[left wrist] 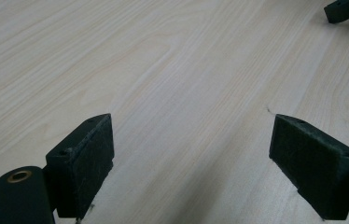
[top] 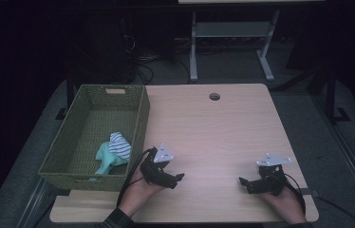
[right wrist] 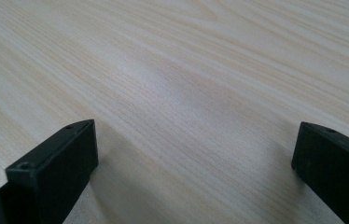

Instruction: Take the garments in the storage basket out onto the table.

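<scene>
My left gripper [top: 178, 180] rests low on the wooden table [top: 213, 128] near the front edge, just right of the basket, pointing right. Its jaws stand wide open over bare wood [left wrist: 191, 135] with nothing between them. My right gripper [top: 243, 184] sits at the front right of the table, pointing left toward the other one, also open with only bare wood [right wrist: 196, 140] between its jaws. A jaw tip of the right gripper [left wrist: 347, 9] shows at the top right of the left gripper view.
A green woven basket [top: 135, 128] stands at the table's left side; inside it lie a teal cloth [top: 105, 159] and a blue-and-white striped cloth [top: 119, 145]. A round cable hole [top: 214, 97] sits near the far edge. Beyond the table are desk legs and cables.
</scene>
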